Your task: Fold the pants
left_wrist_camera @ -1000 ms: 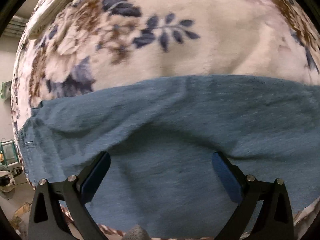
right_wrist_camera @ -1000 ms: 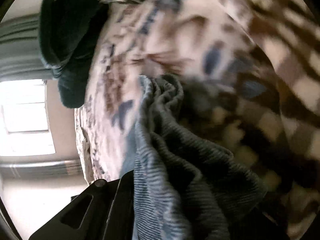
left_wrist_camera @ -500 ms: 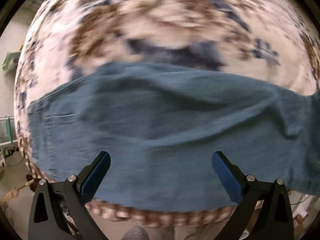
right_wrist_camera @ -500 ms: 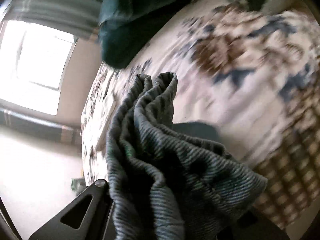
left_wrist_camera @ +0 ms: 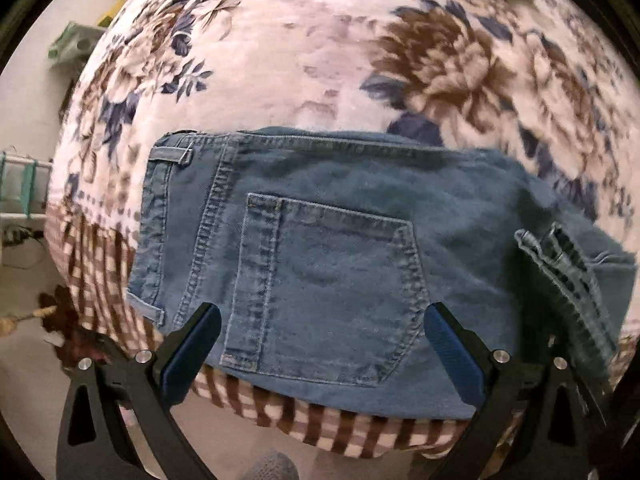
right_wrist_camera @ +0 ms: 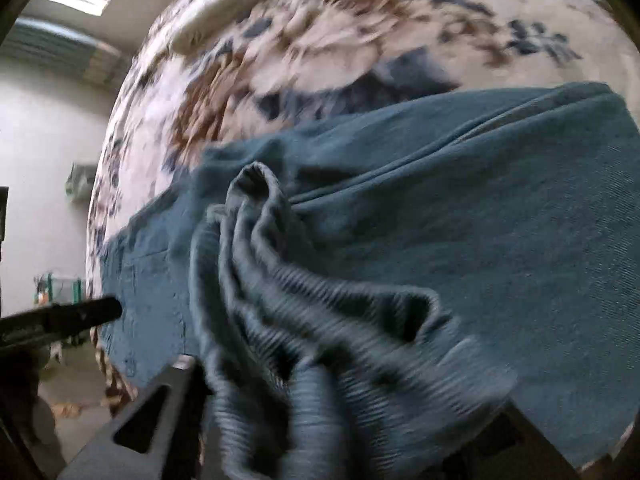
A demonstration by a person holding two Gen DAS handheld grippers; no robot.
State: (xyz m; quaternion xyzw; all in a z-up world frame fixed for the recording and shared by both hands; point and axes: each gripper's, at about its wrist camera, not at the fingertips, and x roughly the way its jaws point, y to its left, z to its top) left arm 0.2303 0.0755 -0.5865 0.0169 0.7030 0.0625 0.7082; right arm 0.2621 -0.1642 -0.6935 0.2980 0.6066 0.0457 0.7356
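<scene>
**Fold in progress: leg end being carried toward the waist**

The blue denim pants (left_wrist_camera: pixel 336 264) lie on the floral fleece blanket (left_wrist_camera: pixel 320 48), waistband and back pocket (left_wrist_camera: pixel 324 292) nearest the left gripper (left_wrist_camera: pixel 320 344), whose jaws stand wide apart, empty, over the pocket. The right gripper (right_wrist_camera: pixel 344 408) appears clamped on a bunched wad of denim, though cloth hides its fingers. Judged step: the lengthwise fold. Next move calls for laying the bunch flat, edges aligned with the waistband.

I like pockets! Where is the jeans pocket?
In the left wrist view, the pocket sits low in the middle, on the jeans, between the open left gripper fingers.
</scene>
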